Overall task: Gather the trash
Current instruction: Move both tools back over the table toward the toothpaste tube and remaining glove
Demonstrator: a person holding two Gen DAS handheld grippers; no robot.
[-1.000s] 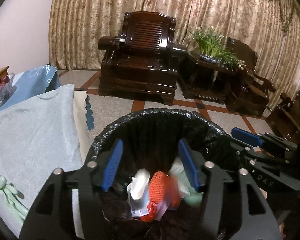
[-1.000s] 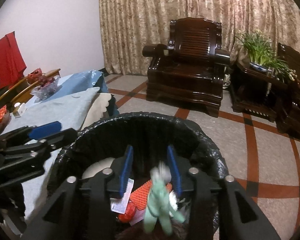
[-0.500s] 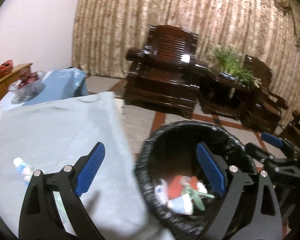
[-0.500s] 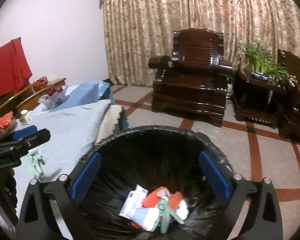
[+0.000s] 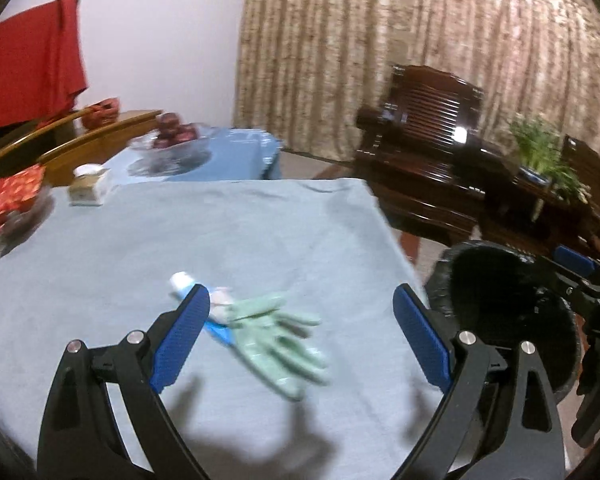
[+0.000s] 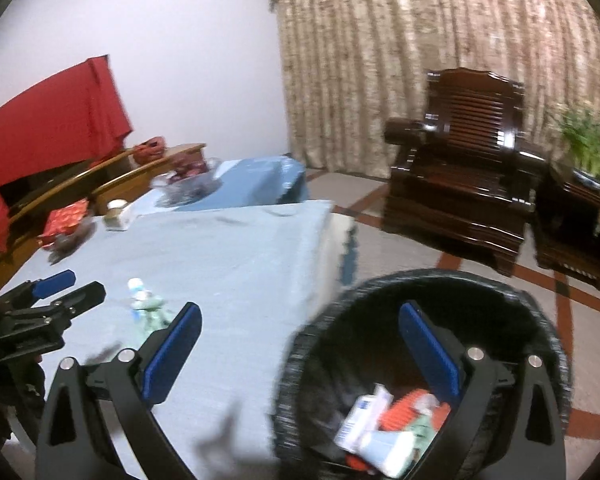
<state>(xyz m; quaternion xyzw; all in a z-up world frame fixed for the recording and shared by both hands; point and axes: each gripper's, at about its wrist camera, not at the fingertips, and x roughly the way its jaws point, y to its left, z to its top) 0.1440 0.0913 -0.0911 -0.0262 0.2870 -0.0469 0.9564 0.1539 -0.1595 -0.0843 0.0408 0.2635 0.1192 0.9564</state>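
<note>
Trash (image 6: 384, 428), labels blurred, unreadable

A home living room: carved wooden armchair (image 6: 460, 176), drawn curtains (image 6: 420, 40), cloth-covered table (image 5: 180, 240).

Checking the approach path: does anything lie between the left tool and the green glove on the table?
Nothing visible does. The left tool is open over bare tablecloth; the green glove lies ahead, with only a small tube beside it.

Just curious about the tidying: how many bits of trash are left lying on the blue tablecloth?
2: a green glove and a small tube lie touching on the tablecloth. More may be hidden.
</note>
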